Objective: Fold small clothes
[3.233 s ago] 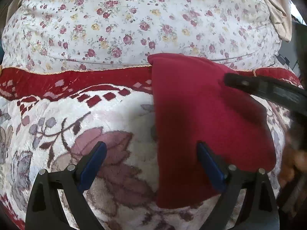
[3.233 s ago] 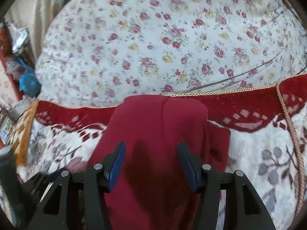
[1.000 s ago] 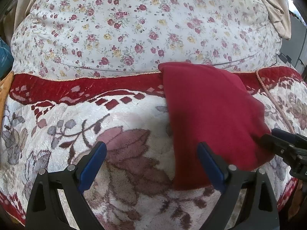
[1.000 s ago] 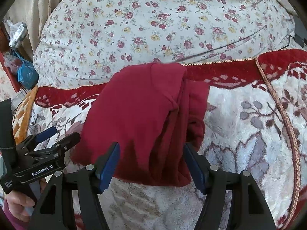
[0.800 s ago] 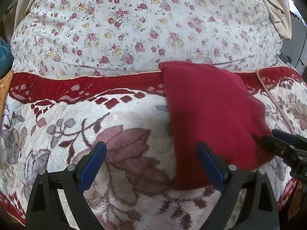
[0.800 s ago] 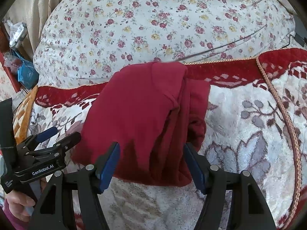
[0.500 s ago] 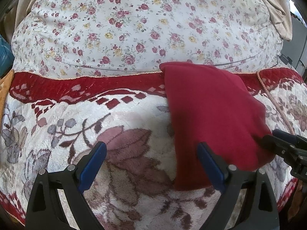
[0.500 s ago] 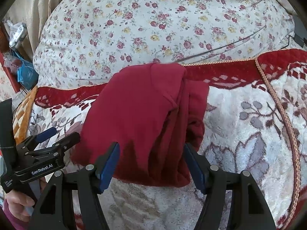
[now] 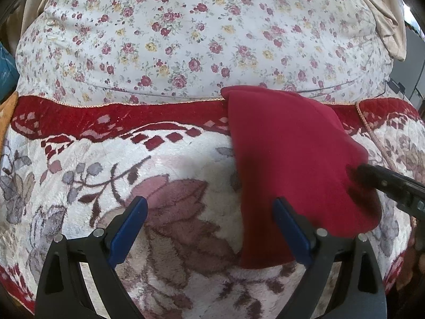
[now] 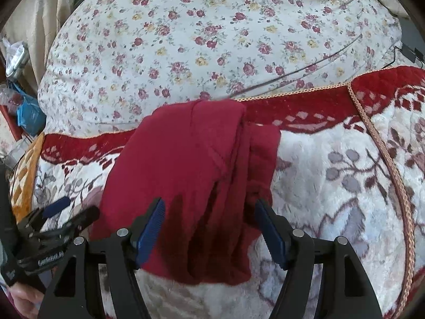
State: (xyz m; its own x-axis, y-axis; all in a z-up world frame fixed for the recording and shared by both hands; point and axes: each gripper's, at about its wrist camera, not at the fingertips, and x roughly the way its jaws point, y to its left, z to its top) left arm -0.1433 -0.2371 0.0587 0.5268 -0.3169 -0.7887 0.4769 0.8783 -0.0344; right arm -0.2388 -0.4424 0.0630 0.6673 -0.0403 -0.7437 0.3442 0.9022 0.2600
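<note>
**Folded garment between two open tongs**

Red garment [image 10: 191,175] folded on plush blanket [image 10: 332,186], long axis toward its red far border. Right gripper [image 10: 209,228] nearer, spread wide astride near end, holding nothing. Left gripper [image 9: 209,228] wide, empty, beside left edge.

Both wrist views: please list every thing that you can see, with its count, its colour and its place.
Folded dark red fleece garment: one, dark red, lying on the blanket near its far red border.
Plush floral blanket: one, cream with a red border and brown leaves, under the garment.
Flower-print quilt: one, white with small red roses, behind the blanket.
Thin cable: one, dark, across the quilt.
Blue bag: one, at the far left edge.
Left hand-held gripper: one, black with blue pads, open over the blanket.
Right hand-held gripper: one, black with blue pads, open over the garment.
</note>
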